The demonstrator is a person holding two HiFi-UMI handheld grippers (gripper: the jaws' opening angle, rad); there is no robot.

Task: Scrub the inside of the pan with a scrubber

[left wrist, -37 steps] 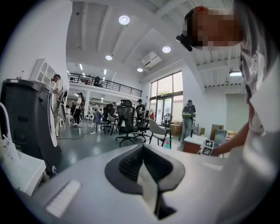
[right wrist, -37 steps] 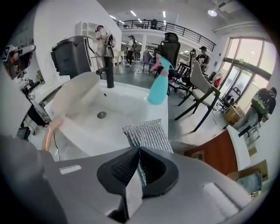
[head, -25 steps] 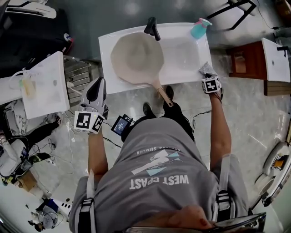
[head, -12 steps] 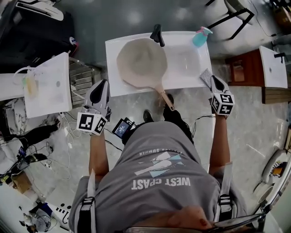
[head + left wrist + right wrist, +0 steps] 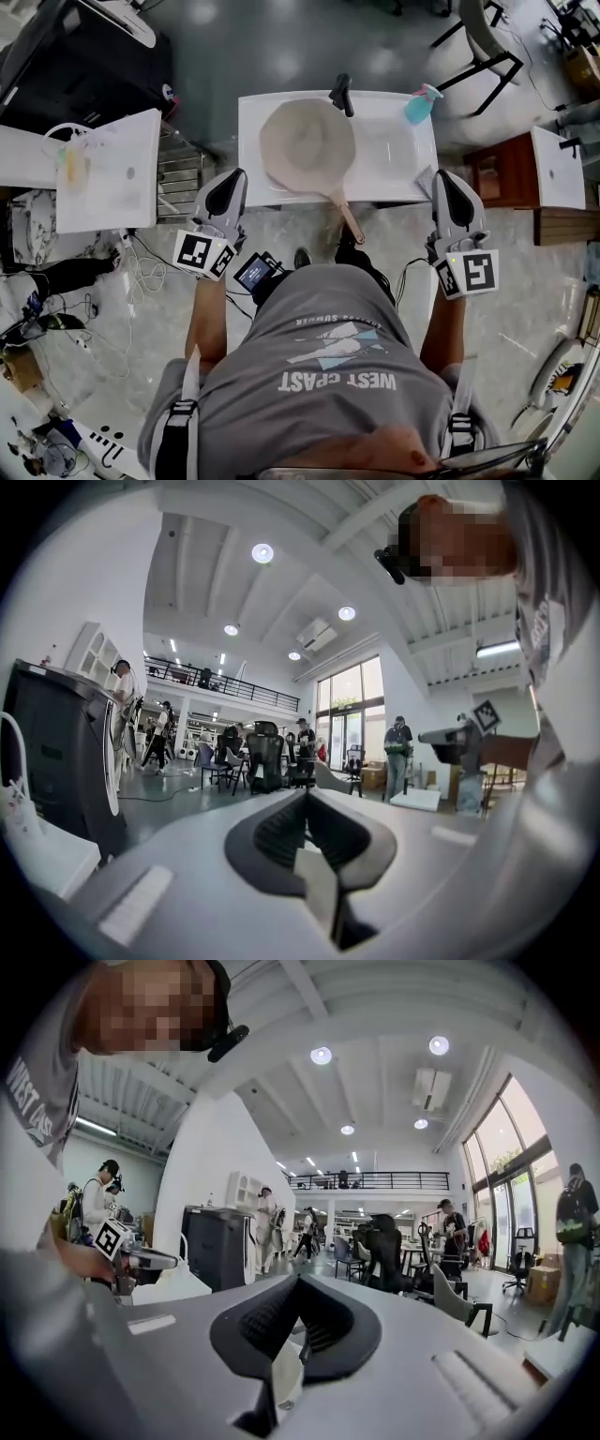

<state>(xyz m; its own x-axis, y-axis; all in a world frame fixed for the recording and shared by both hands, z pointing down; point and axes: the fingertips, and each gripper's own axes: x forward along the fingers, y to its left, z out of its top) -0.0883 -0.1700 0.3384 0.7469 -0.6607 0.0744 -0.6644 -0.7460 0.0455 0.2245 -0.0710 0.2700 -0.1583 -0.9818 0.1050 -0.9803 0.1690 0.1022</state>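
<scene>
**DESK:** Where is the pan in this one?

**ME:** The pan (image 5: 307, 141) lies mouth-up in the sink (image 5: 403, 159). It is ahead of both my grippers and between them, nearer my left gripper (image 5: 232, 180) than my right gripper (image 5: 446, 180).

**DESK:** Which way does it point?

**ME:** Its long axis runs away from me. The bowl is at the far end by the faucet (image 5: 342, 94). The handle (image 5: 347, 217) comes back toward me and a little rightward, jutting over the sink's near edge. I judge it lies that way so one gripper can pin the handle while the other scrubs.

**DESK:** And the scrubber?

**ME:** The scrubber (image 5: 424, 181) sits at the sink's near right corner, just left of my right gripper's tip. From above I cannot tell whether they touch. The right gripper view shows only the room beyond, with nothing between the pads.

**DESK:** So the grippers?

**ME:** Both are pressed together and point level near the sink's front edge, and I can see nothing pinched in either. By my judgement the scrubbing has not yet begun. A spray bottle (image 5: 419, 103) stands at the far right corner, well ahead of my right gripper.
</scene>
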